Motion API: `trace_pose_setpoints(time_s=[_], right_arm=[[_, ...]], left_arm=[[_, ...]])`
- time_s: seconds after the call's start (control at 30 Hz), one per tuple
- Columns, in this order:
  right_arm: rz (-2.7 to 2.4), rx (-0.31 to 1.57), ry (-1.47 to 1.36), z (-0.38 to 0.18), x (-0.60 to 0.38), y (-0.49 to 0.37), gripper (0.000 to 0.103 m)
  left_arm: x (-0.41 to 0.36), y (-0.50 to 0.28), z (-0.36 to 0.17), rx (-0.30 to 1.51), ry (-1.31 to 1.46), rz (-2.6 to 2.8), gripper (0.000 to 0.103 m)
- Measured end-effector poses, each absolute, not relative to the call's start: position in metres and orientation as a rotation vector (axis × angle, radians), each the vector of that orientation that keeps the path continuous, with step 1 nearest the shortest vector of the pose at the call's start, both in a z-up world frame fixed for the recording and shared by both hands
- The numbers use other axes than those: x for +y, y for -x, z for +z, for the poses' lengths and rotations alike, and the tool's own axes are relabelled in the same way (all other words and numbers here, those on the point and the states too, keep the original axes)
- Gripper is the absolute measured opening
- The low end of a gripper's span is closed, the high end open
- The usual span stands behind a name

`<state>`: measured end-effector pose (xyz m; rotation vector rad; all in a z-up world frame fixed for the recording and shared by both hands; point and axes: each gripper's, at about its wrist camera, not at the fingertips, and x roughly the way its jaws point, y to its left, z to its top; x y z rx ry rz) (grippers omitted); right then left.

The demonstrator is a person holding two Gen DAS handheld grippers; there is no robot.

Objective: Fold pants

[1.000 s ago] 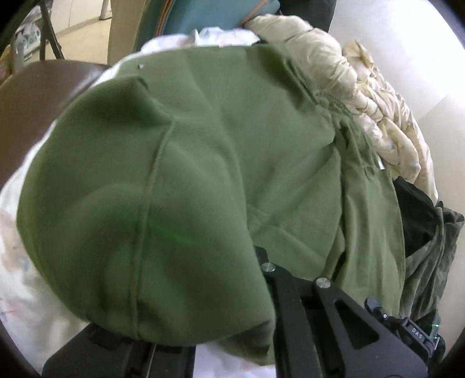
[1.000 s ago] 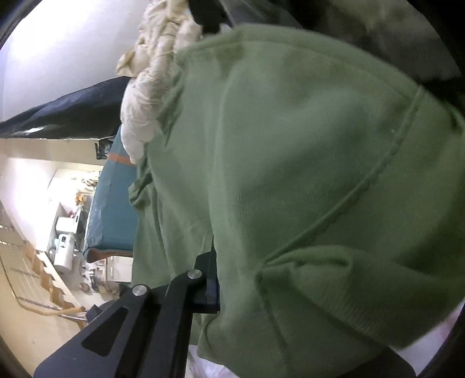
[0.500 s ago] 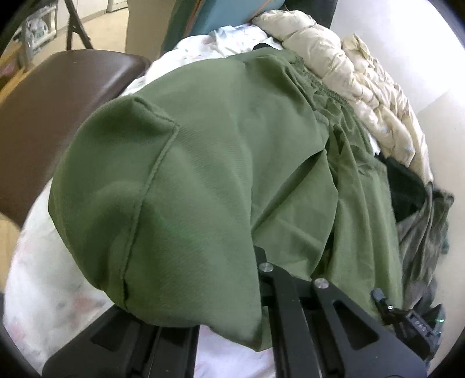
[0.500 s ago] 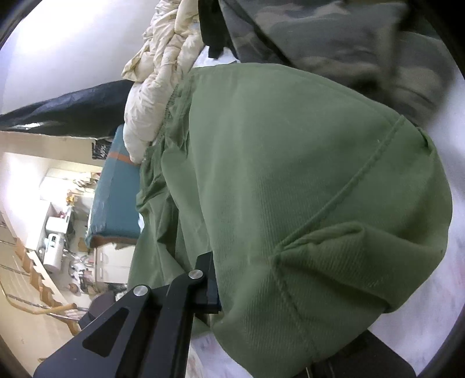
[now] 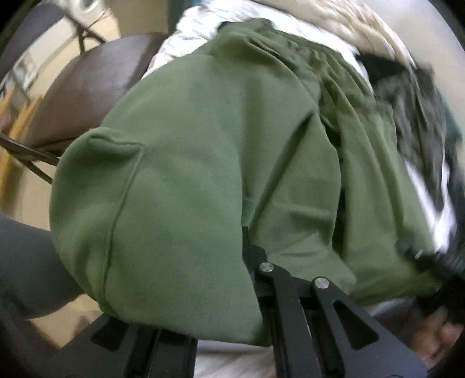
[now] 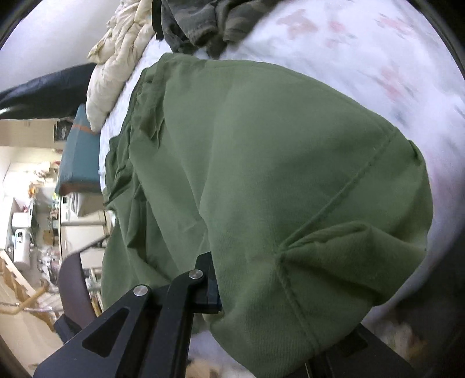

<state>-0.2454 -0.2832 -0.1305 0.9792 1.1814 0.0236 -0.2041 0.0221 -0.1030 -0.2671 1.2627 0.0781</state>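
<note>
Both jaws clamped on green pants (image 5: pixel 203 174) | surface: white floral bedsheet (image 6: pixel 363 58) | room: brown chair (image 5: pixel 87 96) bedside

White floral bed sheet (image 6: pixel 363 46), green pants (image 6: pixel 261 162), cream quilt (image 6: pixel 116 64), camouflage garment (image 6: pixel 200 23)

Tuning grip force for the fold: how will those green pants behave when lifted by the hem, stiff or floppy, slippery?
Likely floppy: the green pants drape and bulge over the left gripper rather than holding a shape. Probably not slippery: the fabric looks like matte, ribbed knit, and the right gripper holds a bunched hem. Probably fairly thick, since folds look rounded, not creased.
</note>
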Motion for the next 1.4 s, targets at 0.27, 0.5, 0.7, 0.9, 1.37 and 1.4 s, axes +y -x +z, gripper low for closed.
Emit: trace_pose_setpoints(time_s=[0.27,0.5,0.7,0.9,1.37,1.4], right_arm=[[-0.061,1.328,-0.952,-0.144,-0.281,0.312,0.015],[-0.061,1.335,-0.987,-0.134,-0.282,0.317,0.082],[0.046,1.291,-1.048,-0.076,-0.25,0.346,0.086],[0.22,1.237,-1.028,0.004,-0.215,0.348,0.087],[0.5,1.075,-0.64,0.035,-0.188,0.191,0.065],[0.505,1.087,-0.636,0.023,-0.186,0.176,0.053]], left_arm=[[0.024,0.257,-0.115,1.395,0.226,0.067,0.011],[0.025,0.264,-0.102,1.452,0.289,0.047,0.077],[0.048,0.265,-0.029,1.37,0.466,-0.055,0.077],[0.079,0.263,0.073,1.127,0.361,-0.097,0.077],[0.121,0.104,0.021,1.056,-0.001,-0.013,0.095],[0.121,0.088,0.003,1.082,-0.029,-0.011,0.094]])
